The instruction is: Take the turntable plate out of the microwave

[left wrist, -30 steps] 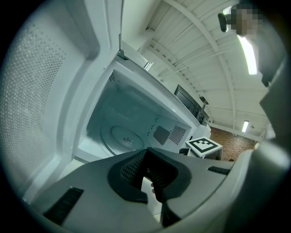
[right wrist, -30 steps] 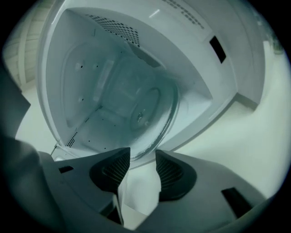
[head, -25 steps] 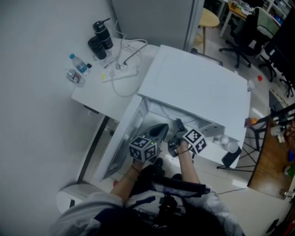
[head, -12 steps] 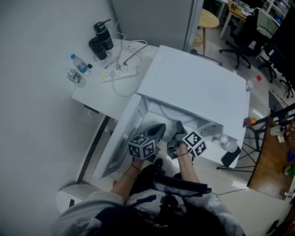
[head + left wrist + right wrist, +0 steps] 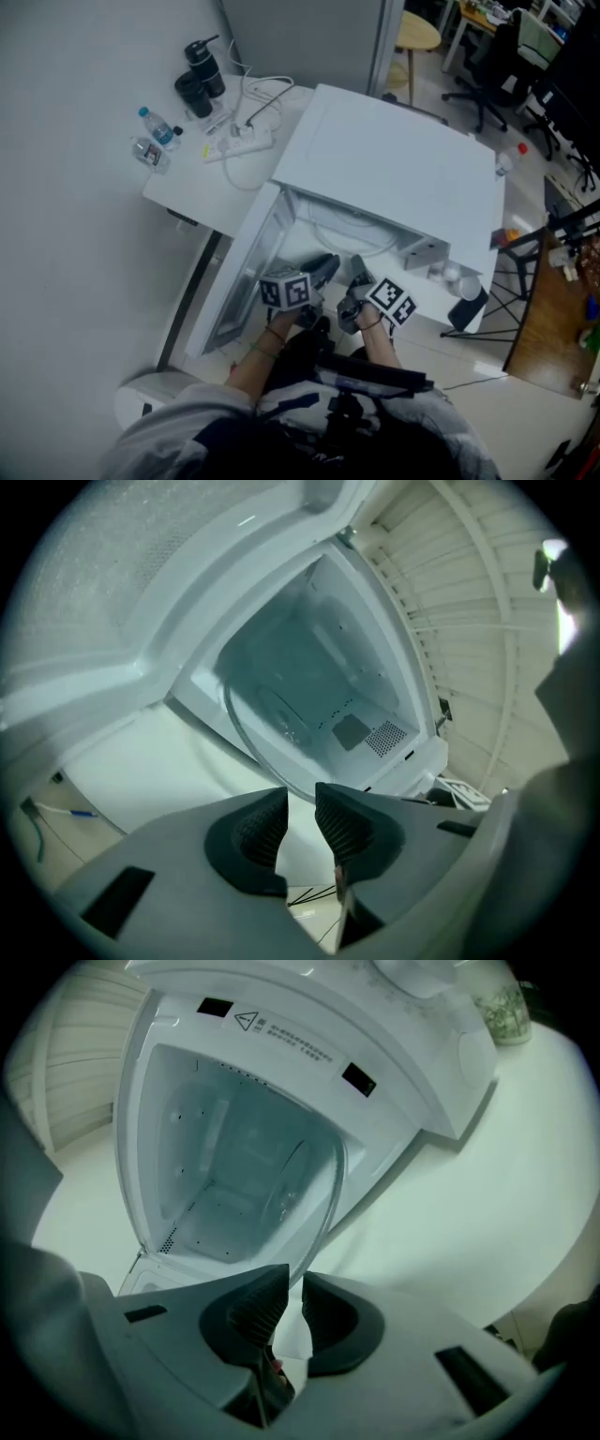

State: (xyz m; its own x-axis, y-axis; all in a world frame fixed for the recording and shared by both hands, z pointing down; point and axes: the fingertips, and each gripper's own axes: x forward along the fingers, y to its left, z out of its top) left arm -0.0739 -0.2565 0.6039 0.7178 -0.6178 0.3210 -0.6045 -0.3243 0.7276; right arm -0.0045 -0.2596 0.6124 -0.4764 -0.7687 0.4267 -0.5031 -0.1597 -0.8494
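The white microwave (image 5: 394,178) stands on a white table with its door (image 5: 246,281) swung open to the left. The clear glass turntable plate (image 5: 302,1194) tilts inside the cavity, its rim running down into my right gripper (image 5: 295,1288), which is shut on that rim. In the left gripper view the plate (image 5: 272,714) shows as a glassy arc ending at the tips of my left gripper (image 5: 300,803). Its jaws are opening and the pads do not press on the glass. In the head view both grippers, left (image 5: 323,270) and right (image 5: 358,272), sit side by side at the cavity mouth.
On the table left of the microwave lie a power strip (image 5: 239,142) with cables, a water bottle (image 5: 155,127) and black cups (image 5: 202,75). A small cup (image 5: 464,281) stands by the microwave's right front corner. Office chairs (image 5: 487,56) and a stool (image 5: 417,33) are behind.
The left gripper's cube has rolled and sunk a little. The right gripper has drawn slightly back toward the person. The microwave and its door have not moved.
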